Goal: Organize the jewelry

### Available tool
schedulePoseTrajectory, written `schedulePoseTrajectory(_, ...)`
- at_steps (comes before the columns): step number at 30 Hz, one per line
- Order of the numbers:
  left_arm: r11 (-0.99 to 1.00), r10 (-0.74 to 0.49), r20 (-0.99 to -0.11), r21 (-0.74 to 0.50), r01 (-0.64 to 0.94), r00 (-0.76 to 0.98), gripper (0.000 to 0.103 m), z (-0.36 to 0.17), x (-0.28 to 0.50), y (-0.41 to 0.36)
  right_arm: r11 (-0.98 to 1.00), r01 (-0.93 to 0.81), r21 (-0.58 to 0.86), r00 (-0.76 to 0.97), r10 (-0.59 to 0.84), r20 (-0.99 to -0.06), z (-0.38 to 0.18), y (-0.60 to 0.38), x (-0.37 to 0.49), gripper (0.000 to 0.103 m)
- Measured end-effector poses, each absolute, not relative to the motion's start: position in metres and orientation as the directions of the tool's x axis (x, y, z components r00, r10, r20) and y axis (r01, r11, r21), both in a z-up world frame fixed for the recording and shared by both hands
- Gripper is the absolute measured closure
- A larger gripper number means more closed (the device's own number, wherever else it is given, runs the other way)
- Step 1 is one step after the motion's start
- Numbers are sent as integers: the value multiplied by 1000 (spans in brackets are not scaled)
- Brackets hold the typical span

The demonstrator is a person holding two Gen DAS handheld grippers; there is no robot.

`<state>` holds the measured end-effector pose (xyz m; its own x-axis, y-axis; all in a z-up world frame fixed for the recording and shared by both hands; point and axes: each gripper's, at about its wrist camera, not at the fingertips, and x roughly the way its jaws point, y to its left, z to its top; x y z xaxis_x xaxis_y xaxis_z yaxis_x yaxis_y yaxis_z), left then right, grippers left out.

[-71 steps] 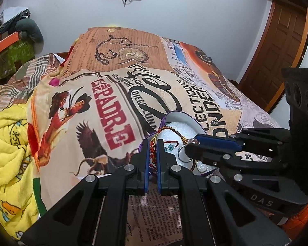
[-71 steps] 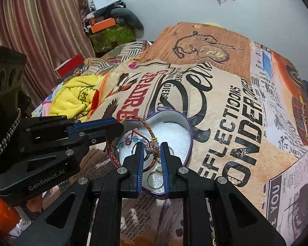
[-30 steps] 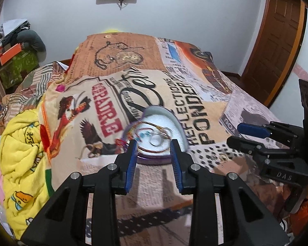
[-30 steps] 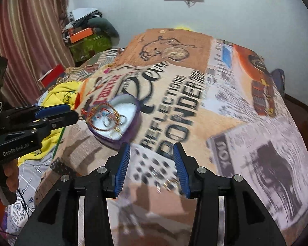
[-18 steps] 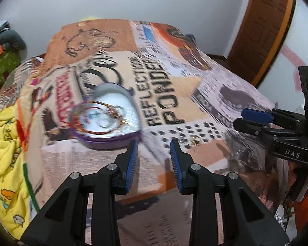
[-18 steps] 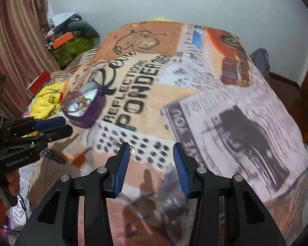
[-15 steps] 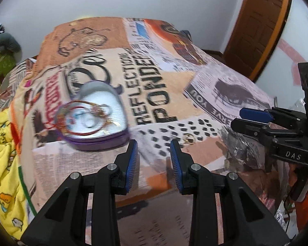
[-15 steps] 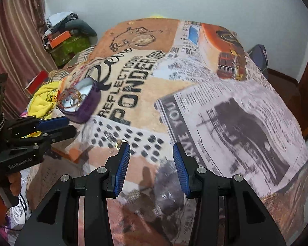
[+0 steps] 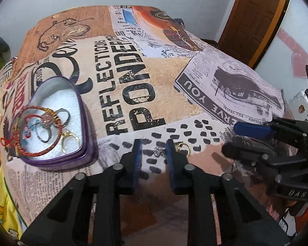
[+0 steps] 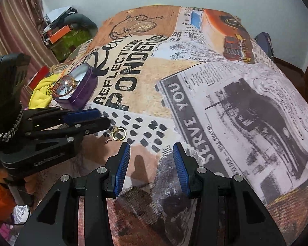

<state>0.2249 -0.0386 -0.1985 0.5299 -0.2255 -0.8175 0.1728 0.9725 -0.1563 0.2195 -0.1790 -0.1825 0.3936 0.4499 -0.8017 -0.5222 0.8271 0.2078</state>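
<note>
Left gripper (image 9: 153, 147): black body, blue pads, jaws parted with nothing between the pads; in the right wrist view its side carries a maker's mark, too blurred to read with certainty.

Right gripper (image 10: 151, 155): same build, jaws spread wide and empty over the bedspread (image 10: 215, 102); in the left wrist view its body is lettered "DAS".

Small silver piece (image 9: 157, 151): a little ring or charm, type unclear. Lies on the bedspread's black-dash print, framed in the gap between the left gripper's parted pads, a little beyond their tips.

Gold hoop earring (image 10: 118, 133): lies on the dash print just right of the silver piece; in the left wrist view it shows partly behind the right-hand pad. In the right wrist view it sits just past the left gripper's tip and left of the right gripper's line.

Heart-shaped tin (image 9: 86, 123): purple wall, white lining, lid off. Stands left of and beyond the silver piece. Holds a red-and-gold cord bracelet (image 9: 49, 150), silver rings, a gold hoop and blue beads.

Bedspread lettering, beyond the silver piece: "REFLECTIONS", "PONDER"; to the right, "SERVE YOU" on a newspaper panel.

Wooden door (image 9: 254, 16): far right.
</note>
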Motion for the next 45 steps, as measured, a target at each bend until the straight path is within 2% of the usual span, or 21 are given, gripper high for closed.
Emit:
schedulePoseTrajectory(2, 963, -264, -817, -193, 188, 512, 95, -201, 225, -39, 821, -531, 209, 383, 453, -805, -184, -175, 220, 63)
schedulePoseTrajectory(7, 966, -251, -811, -175, 191, 528, 95, -198, 218, -39, 804, -556, 212, 365, 465, -807, -187, -164, 217, 63)
schedulePoseTrajectory(13, 973, -231, -762, -178, 147, 605, 95, -173, 201, -17, 784, -585, 207, 351, 475, -807, -190, -145, 217, 63)
schedulePoseTrajectory(19, 978, -207, -719, -166, 126, 664, 95, -149, 188, -1, 775, -617, 136, 377, 443, -813, -198, -125, 219, 63)
schedulePoseTrajectory(20, 979, -204, -715, -166, 122, 669, 95, -147, 187, 1, 773, -622, 128, 383, 443, -811, -198, -124, 219, 65)
schedulePoseTrajectory(22, 980, -196, -707, -162, 114, 680, 95, -143, 185, 3, 769, -629, 117, 388, 440, -810, -197, -124, 218, 83)
schedulePoseTrajectory(23, 981, -193, -704, -161, 112, 683, 95, -142, 184, 4, 768, -629, 120, 385, 441, -811, -197, -124, 219, 86)
schedulePoseTrajectory(31, 981, -185, -685, -168, 95, 704, 95, -132, 175, 11, 773, -622, 124, 413, 459, -786, -180, -125, 215, 86)
schedulePoseTrajectory(45, 989, -126, -612, -139, 50, 781, 95, -91, 159, 40, 754, -647, 113, 519, 544, -659, -111, -110, 204, 86)
